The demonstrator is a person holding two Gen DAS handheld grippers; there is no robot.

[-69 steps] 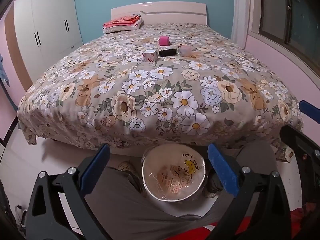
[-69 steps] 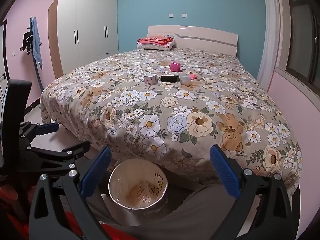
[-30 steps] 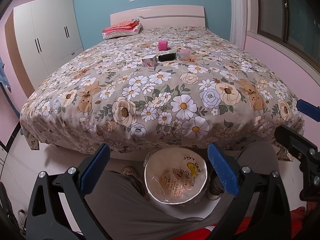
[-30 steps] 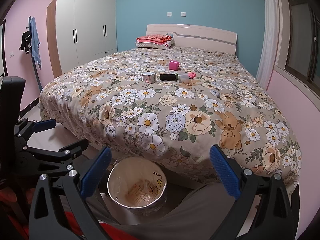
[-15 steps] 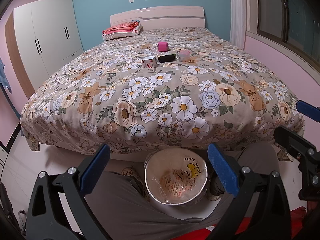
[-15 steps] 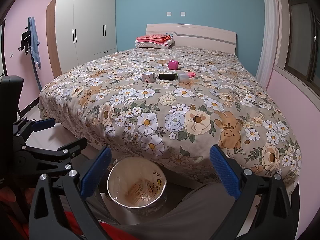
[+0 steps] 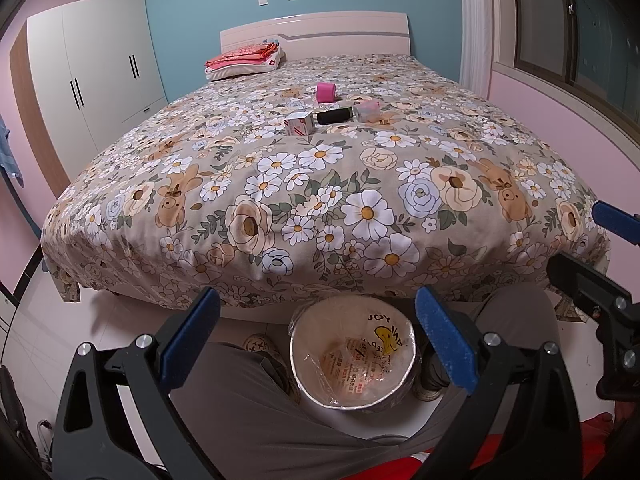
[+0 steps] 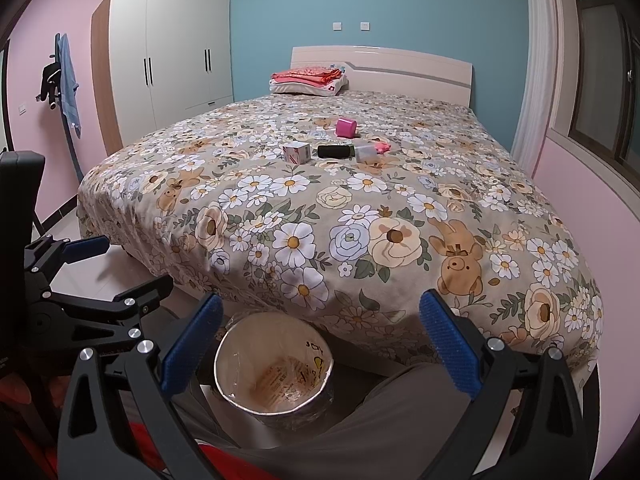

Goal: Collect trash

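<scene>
We hold the left gripper (image 7: 318,336) low at the foot of the bed (image 7: 320,208), its two blue-padded fingers spread wide apart with nothing between them. The right gripper (image 8: 320,344) sits beside it at a similar height, its fingers likewise spread wide and empty; from the left wrist view we see it at the right edge of the frame. Below both grippers, on the white floor between our knees, stands the trash bin (image 7: 354,356), a round container lined with a clear plastic bag; a printed wrapper (image 7: 354,364) lies in its bottom. The bin stands just beside the hanging edge of the floral bedspread. The trash items lie well away from both grippers, clustered near the middle of the bed: a small white box (image 7: 298,123) with red print, a black cylinder (image 7: 334,115) lying on its side just to the right of the box, a clear container (image 7: 366,110) touching or nearly touching the cylinder's far end, and a pink cup (image 7: 326,92) farther back toward the headboard (image 7: 316,34). A folded pink-and-red stack (image 8: 306,76) rests on a pillow at the head of the bed. A white wardrobe (image 8: 168,64) stands against the left wall.
</scene>
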